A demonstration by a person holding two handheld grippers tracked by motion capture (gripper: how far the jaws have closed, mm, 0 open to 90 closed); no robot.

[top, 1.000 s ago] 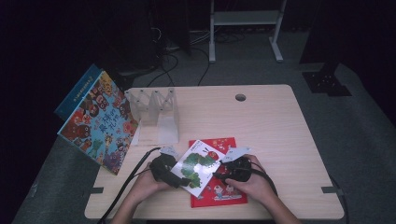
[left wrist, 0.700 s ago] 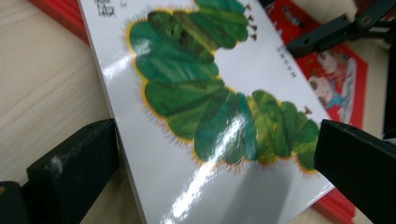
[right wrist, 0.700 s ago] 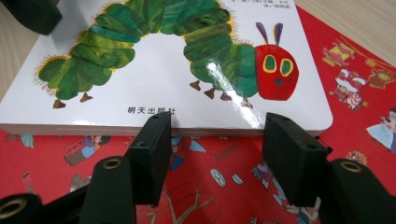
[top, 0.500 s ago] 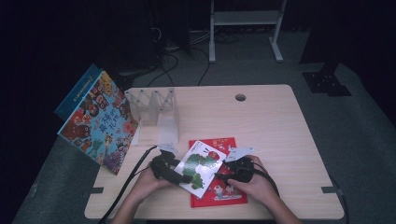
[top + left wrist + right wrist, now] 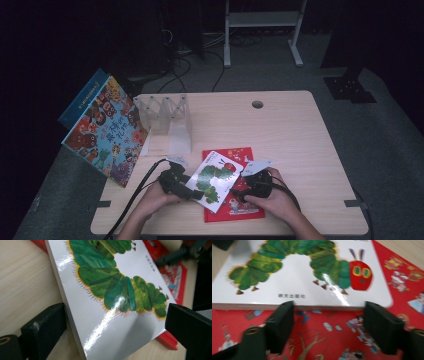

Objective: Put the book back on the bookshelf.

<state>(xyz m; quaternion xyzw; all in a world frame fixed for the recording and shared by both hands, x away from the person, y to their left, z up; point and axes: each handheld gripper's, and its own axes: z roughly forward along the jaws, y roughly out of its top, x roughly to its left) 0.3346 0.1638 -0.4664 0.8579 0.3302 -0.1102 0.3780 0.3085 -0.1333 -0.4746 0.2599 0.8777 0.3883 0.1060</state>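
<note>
A white caterpillar book lies askew on a red picture book near the table's front edge. My left gripper is at its lower left corner. In the left gripper view that corner of the white book sits between the two wide-apart jaws, and the left jaw is against its edge. My right gripper is over the red book. Its jaws have just been opening and stand wide. The white book's long edge runs just past their tips, and nothing is between them.
A large colourful book leans off the table's left edge. A clear plastic rack stands behind the books. A cable hole is at the back, and bare tabletop stretches to the right. Cables trail from both grippers toward the front.
The white book has slid a little toward the front left. The right gripper's jaws have spread apart. Both hands have stayed where they were.
</note>
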